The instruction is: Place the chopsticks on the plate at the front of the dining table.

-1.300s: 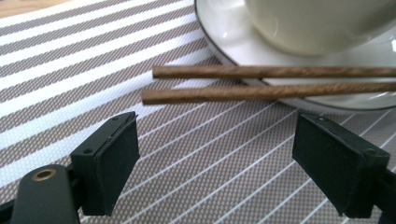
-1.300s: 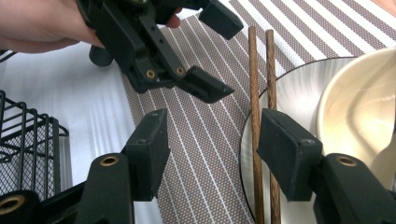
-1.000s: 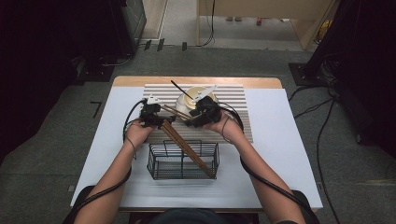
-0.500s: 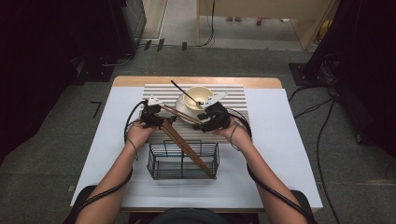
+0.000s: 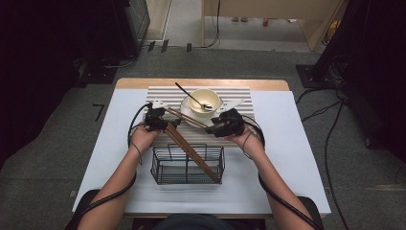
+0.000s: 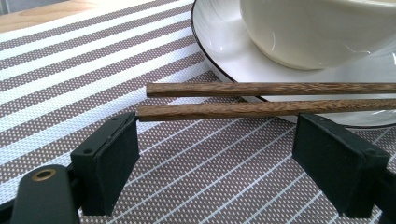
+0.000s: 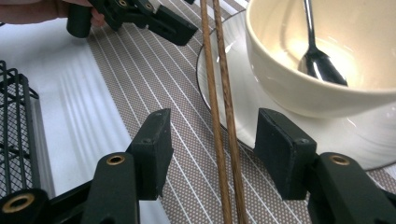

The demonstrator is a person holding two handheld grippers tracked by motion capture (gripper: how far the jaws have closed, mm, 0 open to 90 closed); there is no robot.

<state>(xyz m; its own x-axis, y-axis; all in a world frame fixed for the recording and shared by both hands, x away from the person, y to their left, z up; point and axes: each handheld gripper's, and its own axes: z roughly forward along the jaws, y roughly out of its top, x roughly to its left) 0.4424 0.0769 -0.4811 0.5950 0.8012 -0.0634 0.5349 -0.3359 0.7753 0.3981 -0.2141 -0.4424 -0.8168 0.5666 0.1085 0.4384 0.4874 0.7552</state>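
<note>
**Chopsticks lie between the right jaws, not yet pinched**

A pair of wooden chopsticks (image 7: 223, 140) lies on the striped placemat (image 6: 70, 70), one end leaning over the rim of the white saucer (image 7: 364, 144) that carries the cream bowl (image 5: 204, 99) with its spoon (image 7: 320, 60). In the right gripper view the sticks run lengthwise up the gap, straight away from the camera, with the right gripper (image 7: 212, 149) straddling them: its jaws stand apart, clear space on both sides, gripping nothing. A squeeze across that long axis looks like the natural next move. The left gripper (image 6: 215, 154) sits at the sticks' far ends, jaws open and empty, the sticks crossing just beyond its tips. From above, whether those tips touch the wood is hard to judge. A second pair leans in the wire basket (image 5: 163, 167).
</note>
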